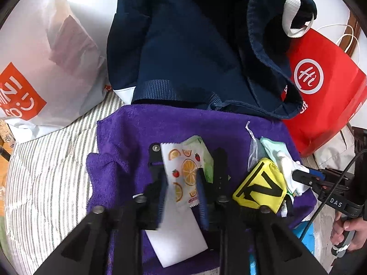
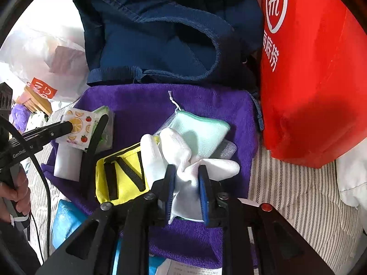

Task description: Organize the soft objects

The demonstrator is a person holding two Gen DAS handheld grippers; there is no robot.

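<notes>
A fuzzy purple terry towel [image 2: 142, 100] lies on striped woven bedding [image 1: 52, 160] beside a matt navy canvas bag [image 1: 195, 57], a smooth red non-woven bag [image 2: 316, 80], a crinkled glossy plastic bag [image 1: 45, 57] and soft white knit cloth [image 2: 183, 155].

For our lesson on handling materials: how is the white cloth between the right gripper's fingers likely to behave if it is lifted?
The white cloth is bunched and folded, so it will probably droop rather than hold shape. It looks thin, so likely light. Lying against the mint mesh pouch, it might drag that along.
</notes>
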